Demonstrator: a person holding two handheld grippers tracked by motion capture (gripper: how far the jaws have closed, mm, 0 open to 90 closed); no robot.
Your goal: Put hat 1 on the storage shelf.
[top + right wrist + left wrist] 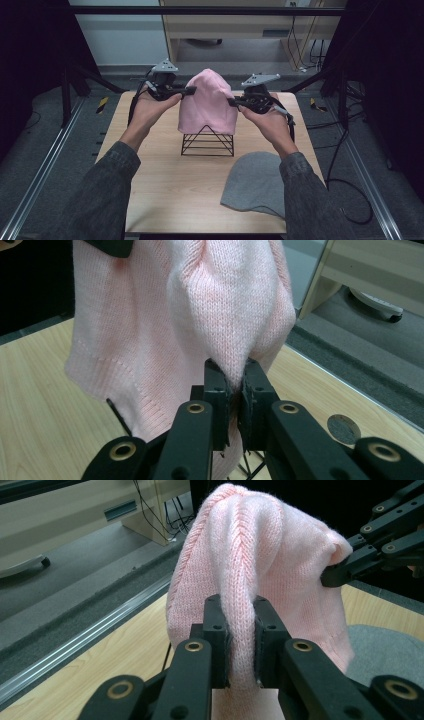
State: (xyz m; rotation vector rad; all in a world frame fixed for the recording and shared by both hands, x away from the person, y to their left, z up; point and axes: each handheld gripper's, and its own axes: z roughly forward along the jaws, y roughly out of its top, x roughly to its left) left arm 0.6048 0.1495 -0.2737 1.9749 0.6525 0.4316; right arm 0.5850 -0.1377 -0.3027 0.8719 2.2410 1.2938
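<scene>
A pink knitted hat (208, 102) drapes over a black wire stand (207, 141) at the middle of the wooden table (165, 190). My left gripper (192, 91) pinches the hat's left side, and in the left gripper view its jaws clamp a fold of pink knit (241, 630). My right gripper (231, 102) pinches the hat's right side, its jaws shut on another fold (235, 360). The right gripper's black jaw tip (340, 572) shows at the hat's far side in the left gripper view. A grey knitted hat (255, 182) lies flat at the table's front right.
Black frame posts (65, 95) stand at both sides of the table. Metal rails (45, 160) run along the floor, cables (350, 200) trail on the right, and a pale wooden cabinet (240, 25) stands beyond the far edge.
</scene>
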